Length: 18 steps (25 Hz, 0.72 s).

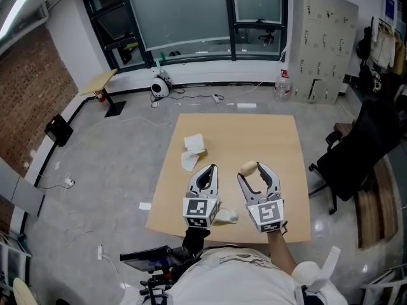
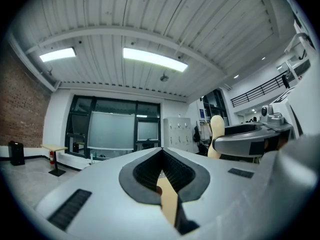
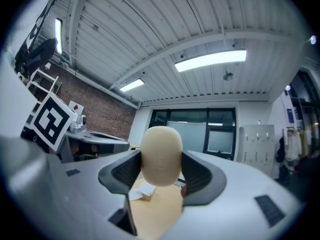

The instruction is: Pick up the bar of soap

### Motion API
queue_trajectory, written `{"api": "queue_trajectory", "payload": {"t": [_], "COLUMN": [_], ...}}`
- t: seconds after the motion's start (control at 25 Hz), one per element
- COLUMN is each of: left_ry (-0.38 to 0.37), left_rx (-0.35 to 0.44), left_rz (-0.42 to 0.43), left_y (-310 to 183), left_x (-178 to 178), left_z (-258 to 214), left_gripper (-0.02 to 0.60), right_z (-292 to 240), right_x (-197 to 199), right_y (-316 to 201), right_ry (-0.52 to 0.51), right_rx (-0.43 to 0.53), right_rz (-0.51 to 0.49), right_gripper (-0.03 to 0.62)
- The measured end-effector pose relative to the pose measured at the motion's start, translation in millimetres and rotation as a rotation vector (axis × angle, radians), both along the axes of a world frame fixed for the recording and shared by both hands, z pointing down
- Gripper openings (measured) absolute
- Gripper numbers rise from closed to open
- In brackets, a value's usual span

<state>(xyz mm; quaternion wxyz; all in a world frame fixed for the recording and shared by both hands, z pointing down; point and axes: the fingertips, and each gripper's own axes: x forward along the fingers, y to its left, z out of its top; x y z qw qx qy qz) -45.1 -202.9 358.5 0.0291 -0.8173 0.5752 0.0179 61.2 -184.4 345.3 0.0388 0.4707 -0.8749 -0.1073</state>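
The person's white-clad shoulders [image 1: 235, 278] fill the bottom of the head view, and just beyond them the two grippers reach out side by side over the near half of a light wooden table [image 1: 254, 135], each carrying a cube with square markers at its rear. The right gripper [image 1: 255, 168] has its jaws clamped on the bar of soap [image 3: 161, 154], a pale cream oval that stands upright between the dark ribbed pads [image 3: 197, 176] and rises above them; it is held up off the tabletop. In the right gripper view the wood and a scrap of white paper show below the bar. The left gripper [image 1: 212, 168] has its jaws drawn together at the tips with nothing between them, and only a sliver of table shows through the gap behind the tips. It hangs just beside the right gripper without touching it. A small white lump [image 1: 226, 217] lies at the near edge of the table between the two marker cubes. Farther out, toward the table's left side, sits some crumpled white paper [image 1: 193, 150]. A black office chair [image 1: 356, 157] stands to the right of the table, pale lockers [image 1: 321, 43] line the far wall beside dark-framed windows [image 1: 191, 14], and a brick wall [image 1: 32, 88] runs along the left.
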Motion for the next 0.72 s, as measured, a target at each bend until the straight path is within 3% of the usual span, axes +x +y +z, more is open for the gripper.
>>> {"api": "queue_trajectory", "payload": {"t": [0.72], "left_ry": [0.009], "left_rx": [-0.017], "left_rz": [-0.017], "left_y": [3], "left_x": [-13], "left_z": [3], "left_gripper": [0.005], "right_z": [2], "right_x": [-14], "right_y": [1], "right_ry": [0.012], "right_rx": [-0.004], "right_rz": [-0.019], "right_gripper": [0.244]}}
